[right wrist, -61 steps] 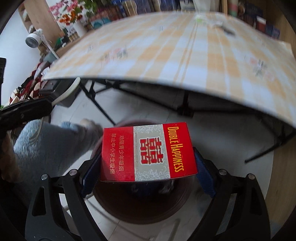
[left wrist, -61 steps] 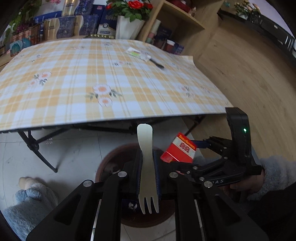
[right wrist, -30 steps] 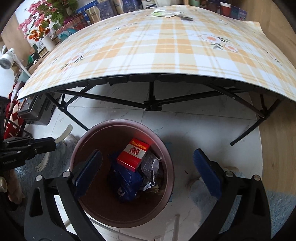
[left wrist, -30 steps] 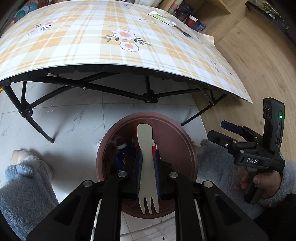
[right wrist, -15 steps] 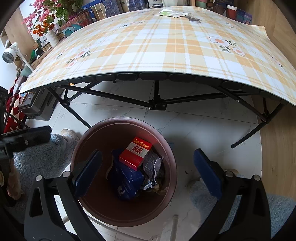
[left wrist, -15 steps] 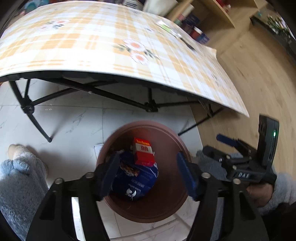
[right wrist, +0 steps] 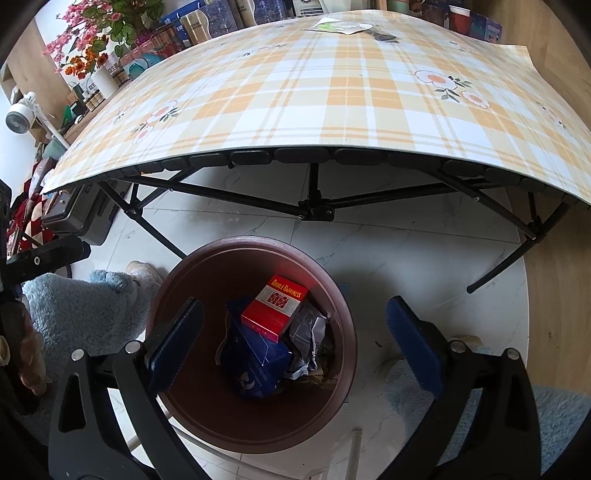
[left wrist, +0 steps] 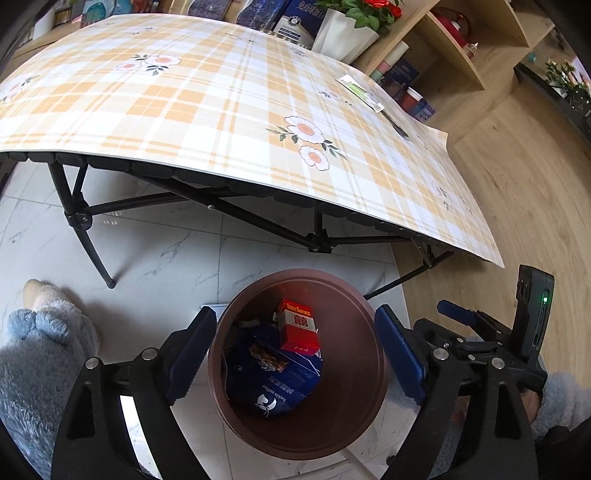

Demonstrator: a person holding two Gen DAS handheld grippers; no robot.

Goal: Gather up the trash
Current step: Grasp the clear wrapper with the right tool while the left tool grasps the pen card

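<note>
A round brown bin [left wrist: 362,417] is seen on the pale marble floor [left wrist: 177,254], just in front of a folding table [left wrist: 229,107] covered with a yellow checked, flowered cloth. Both grippers are held above the bin and angled down into it.

The left gripper [left wrist: 295,356] is seen with its jaws opening: the blue pads [left wrist: 192,350] are spread to either side of the bin's mouth, and nothing is held between them. The right gripper [right wrist: 293,345] is likewise held with its jaws wide apart and empty, one pad over the bin's left rim and the other beyond its right rim. In the left wrist view the right gripper is also seen at the far right, gripped by a hand [left wrist: 532,402] in a fluffy sleeve.

Inside the bin, a red and silver cigarette pack [right wrist: 275,306] is lying on top of a dark blue coffee bag [right wrist: 255,363], with crumpled silvery wrapping [right wrist: 308,328] just beside it. A small brownish item [left wrist: 269,355] is seen on the blue bag in the left view; what it is cannot be told for certain.

At the far edge of the table, a pale green and white wrapper [right wrist: 338,26] is lying flat, with a dark object [right wrist: 384,36] just beside it. Fluffy blue slippers [right wrist: 88,310] are seen next to the bin.
</note>
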